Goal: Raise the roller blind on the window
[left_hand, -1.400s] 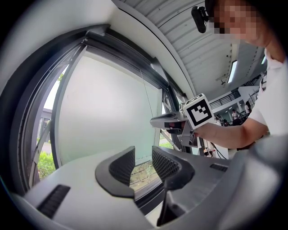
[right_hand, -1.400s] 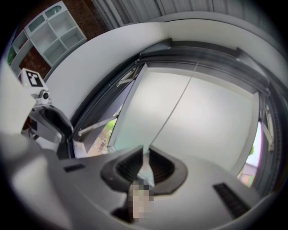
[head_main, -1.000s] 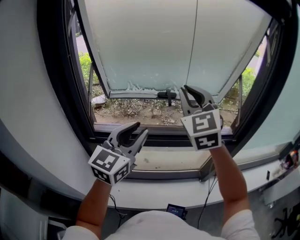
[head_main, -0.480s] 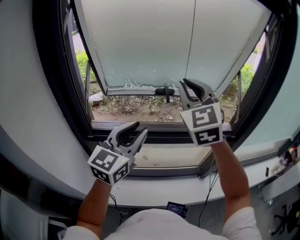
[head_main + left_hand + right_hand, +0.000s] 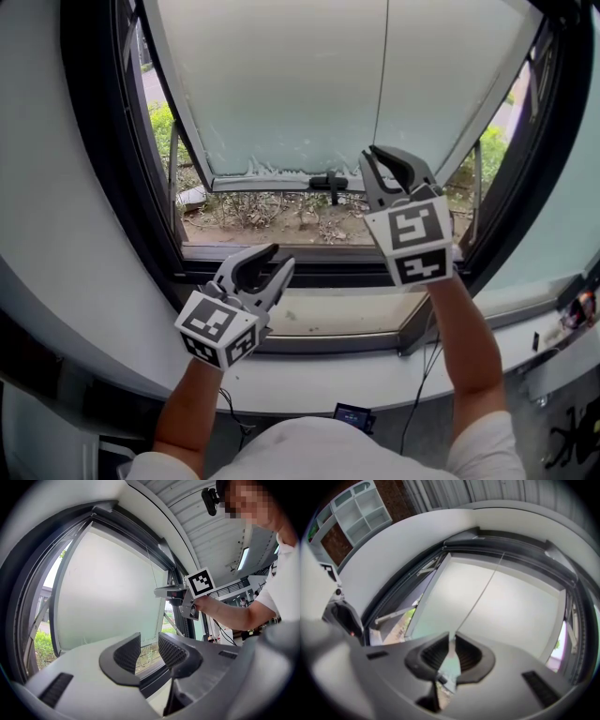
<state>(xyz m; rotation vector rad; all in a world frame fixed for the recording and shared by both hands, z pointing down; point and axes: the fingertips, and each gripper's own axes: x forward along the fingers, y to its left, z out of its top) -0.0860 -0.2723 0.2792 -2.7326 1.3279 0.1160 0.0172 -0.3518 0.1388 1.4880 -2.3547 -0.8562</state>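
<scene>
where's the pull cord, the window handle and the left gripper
pull cord (image 5: 382,75), head view, mid-length of the string
window handle (image 5: 326,181), head view, its black grip
left gripper (image 5: 284,255), head view, between its tongs' tips

The blind (image 5: 291,84) is pale, matt, translucent cloth, smooth but ragged along its lower edge, above a grey metal-looking rail (image 5: 272,185). The cord (image 5: 382,84) is thin and pale. The window frame (image 5: 103,141) looks like dark metal with a satin finish. The sill (image 5: 328,317) is smooth, light and faintly speckled. The left hand-held gripper (image 5: 279,255) and right hand-held gripper (image 5: 372,153) are matt grey plastic with dark, ribbed, rubbery-looking pads (image 5: 127,654). Their cubes (image 5: 217,326) are matt white with black printed squares. The wall (image 5: 47,206) is smooth, matt white.
</scene>
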